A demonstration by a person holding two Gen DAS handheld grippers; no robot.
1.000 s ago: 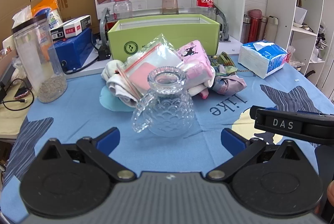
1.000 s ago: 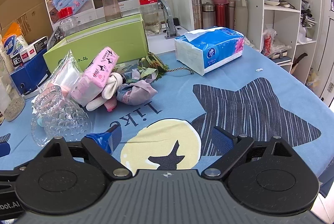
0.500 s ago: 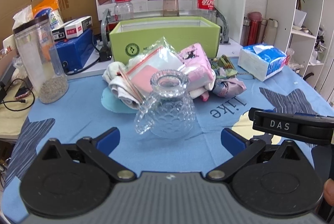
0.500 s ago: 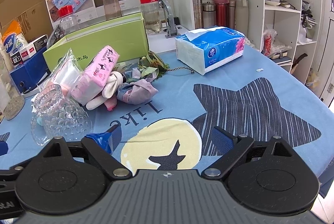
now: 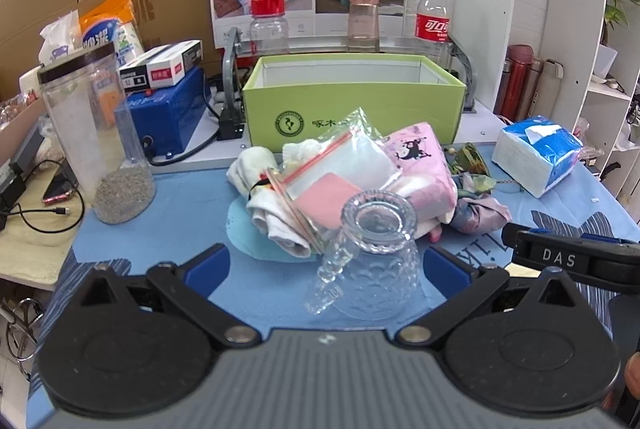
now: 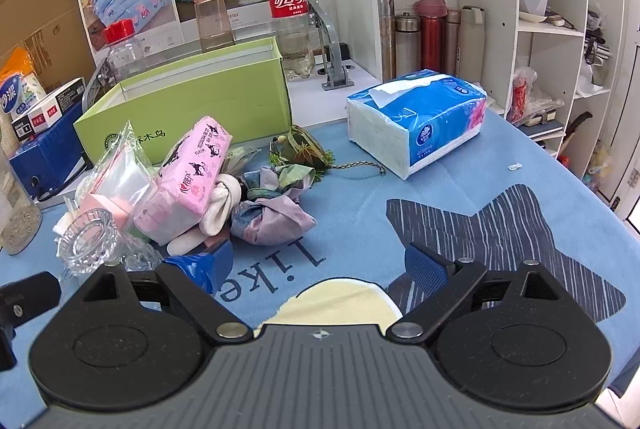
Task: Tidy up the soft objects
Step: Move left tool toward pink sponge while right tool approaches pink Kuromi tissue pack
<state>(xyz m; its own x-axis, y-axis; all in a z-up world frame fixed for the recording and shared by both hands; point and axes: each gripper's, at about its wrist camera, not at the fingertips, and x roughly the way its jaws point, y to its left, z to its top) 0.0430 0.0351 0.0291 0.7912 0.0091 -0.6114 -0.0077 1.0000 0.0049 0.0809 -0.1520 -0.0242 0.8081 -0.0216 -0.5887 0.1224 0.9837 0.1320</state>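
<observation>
The desk [image 6: 540, 165] is covered with a blue cloth printed with a dark star and a pale yellow moon. At its back edge stands an open green box [image 5: 354, 97], with three bottles in a row behind it. To the right of the box lies a blue pack of tissues [image 6: 416, 119]. On the left side stands a tall clear jar [image 5: 96, 141] with grey grit at the bottom.

The soft things lie in a heap just in front of the green box: a pink tissue packet [image 6: 186, 181] leaning on a clear zip bag [image 5: 340, 169], white socks [image 5: 272, 213] beside and under the bag, and a bundle of purple-grey cloth [image 6: 272, 217] at the right end of the heap. A clear glass pitcher [image 5: 372, 261] lies tilted on its side, touching the front of the heap.

The left claw [image 5: 327, 267] is spread wide, and the pitcher lies between its two blue tips, untouched. The right claw [image 6: 318, 267] is also spread wide and holds nothing, hanging over the moon print, its left tip near the socks.
</observation>
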